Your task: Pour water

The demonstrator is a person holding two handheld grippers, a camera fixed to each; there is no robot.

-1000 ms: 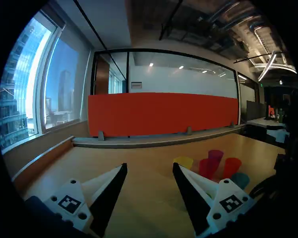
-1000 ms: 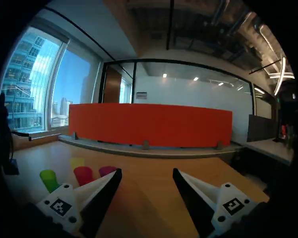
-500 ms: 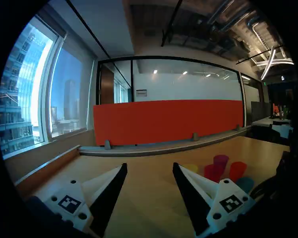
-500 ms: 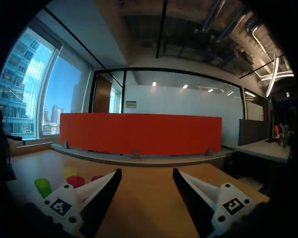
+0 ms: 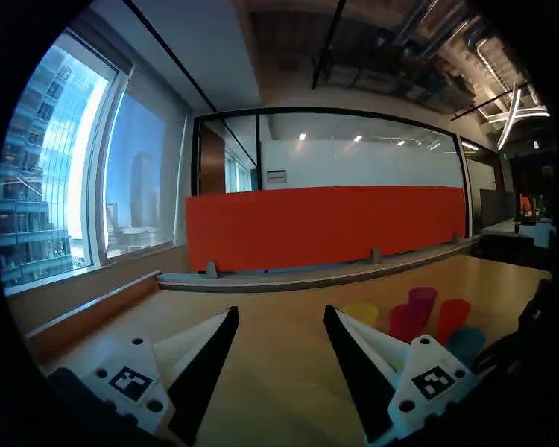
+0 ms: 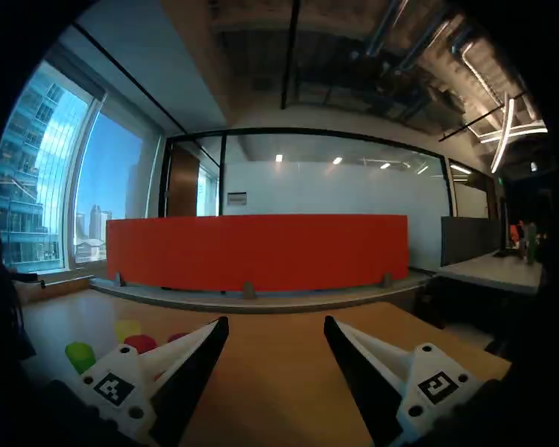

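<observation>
With the left hand-held gripper (image 5: pixel 280 313) and right hand-held gripper (image 6: pixel 276 322) gaping empty, we judge the plastic cups (image 5: pixel 422 302) light, crushable, best pinched gently mid-wall.

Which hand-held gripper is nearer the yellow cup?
Left, probably: yellow cup just beyond the left hand-held gripper, past its right finger; from the right hand-held gripper it looks smaller, past the left finger.

Bright daylight pours through the windows (image 5: pixel 56 171), the ceiling (image 5: pixel 399 45) lies dim, and fisheye distortion bends the edges.
</observation>
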